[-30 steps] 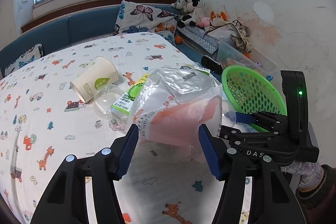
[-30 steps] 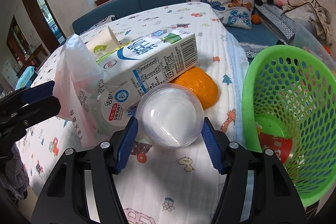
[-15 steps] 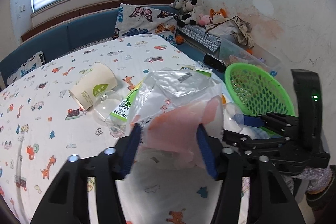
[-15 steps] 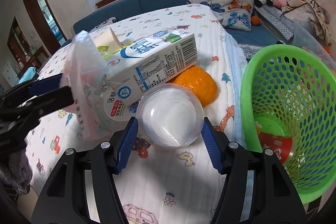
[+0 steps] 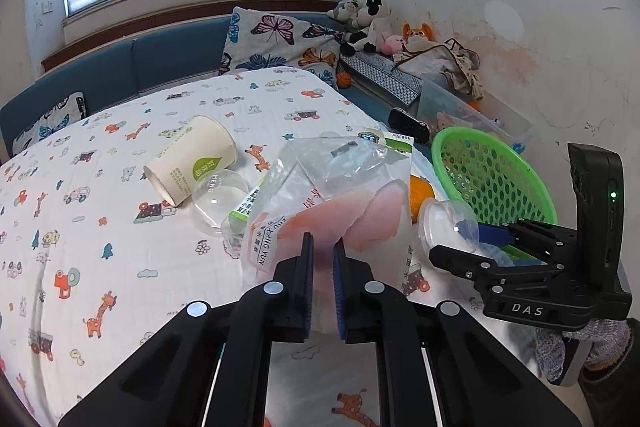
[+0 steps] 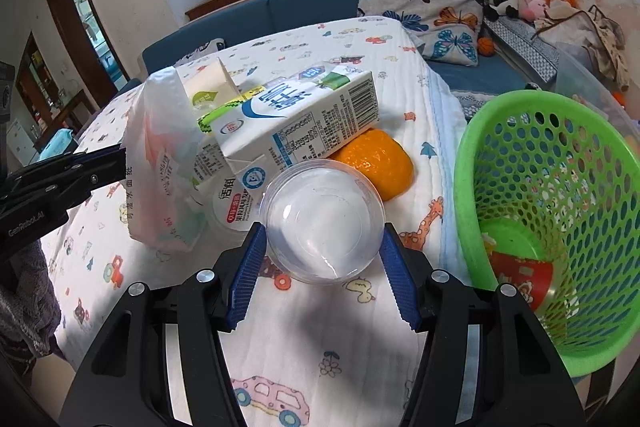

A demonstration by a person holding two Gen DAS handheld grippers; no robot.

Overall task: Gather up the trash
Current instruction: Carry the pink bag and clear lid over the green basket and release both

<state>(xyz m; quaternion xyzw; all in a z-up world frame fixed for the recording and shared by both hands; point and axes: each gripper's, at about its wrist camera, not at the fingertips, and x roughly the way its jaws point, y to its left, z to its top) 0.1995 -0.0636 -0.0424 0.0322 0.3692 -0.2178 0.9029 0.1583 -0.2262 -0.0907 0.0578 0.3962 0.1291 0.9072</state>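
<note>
Left gripper (image 5: 322,259) pinches the crinkly pink-and-clear plastic wrapper (image 5: 320,203), right gripper (image 6: 322,267) clamps the clear domed plastic lid (image 6: 323,221), so lift both cleanly toward the green mesh basket (image 6: 560,195) at three o'clock.

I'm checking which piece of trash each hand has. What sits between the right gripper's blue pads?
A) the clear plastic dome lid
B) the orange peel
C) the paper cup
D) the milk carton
A: in the right wrist view the clear plastic dome lid fills the gap between the right gripper pads, with the milk carton and orange peel lying behind it.
</note>
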